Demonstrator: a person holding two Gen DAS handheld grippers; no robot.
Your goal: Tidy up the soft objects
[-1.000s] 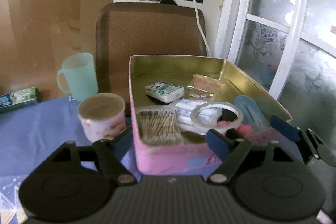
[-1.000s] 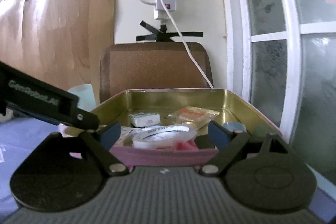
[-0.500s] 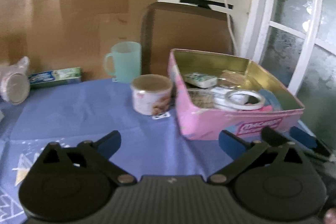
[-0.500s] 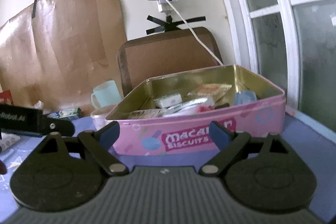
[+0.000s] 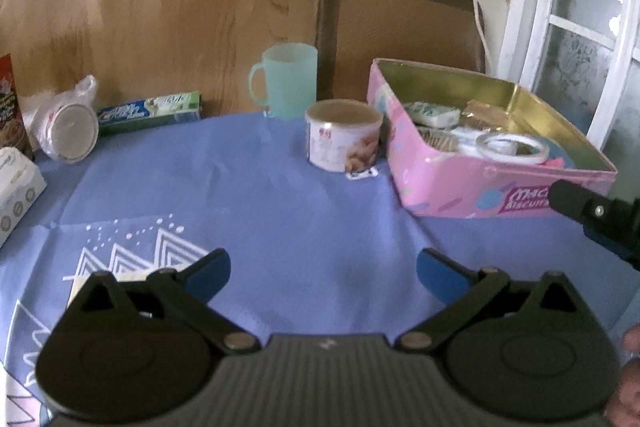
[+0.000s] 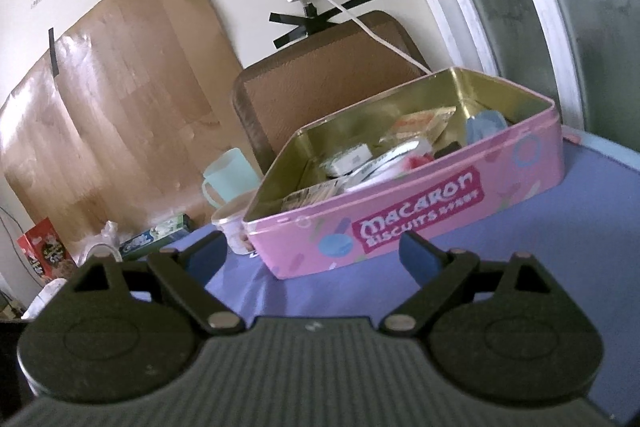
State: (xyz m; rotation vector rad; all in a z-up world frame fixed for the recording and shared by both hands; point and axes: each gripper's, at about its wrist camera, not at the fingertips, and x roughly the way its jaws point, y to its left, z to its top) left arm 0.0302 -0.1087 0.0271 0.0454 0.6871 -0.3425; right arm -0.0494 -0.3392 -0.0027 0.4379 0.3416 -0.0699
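A pink biscuit tin [image 5: 448, 187] [image 6: 400, 223] stands open on the blue tablecloth [image 5: 280, 211]. Inside it lie a tape roll [image 5: 510, 147], a small tissue pack [image 5: 434, 113] [image 6: 346, 161], cotton swabs [image 5: 438, 141] and other small items. My left gripper [image 5: 322, 273] hovers open over bare cloth, well in front and left of the tin, nothing between its blue-tipped fingers. My right gripper [image 6: 312, 253] is open too, tilted, just in front of the tin's long side, empty. Part of the right gripper shows at the right edge of the left wrist view.
A round lidded tub [image 5: 344, 135] stands left of the tin, a mint mug [image 5: 286, 85] behind it. A toothpaste box [image 5: 150, 111], a bagged cup [image 5: 68, 125], a tissue box [image 5: 14, 187] and a red carton [image 6: 44, 251] sit at left. A brown chair back [image 5: 400, 35] stands behind.
My left gripper has drawn back from over the tin to the left, and its jaws have spread wider. My right gripper has backed off a little and rolled, so the tin looks tilted.
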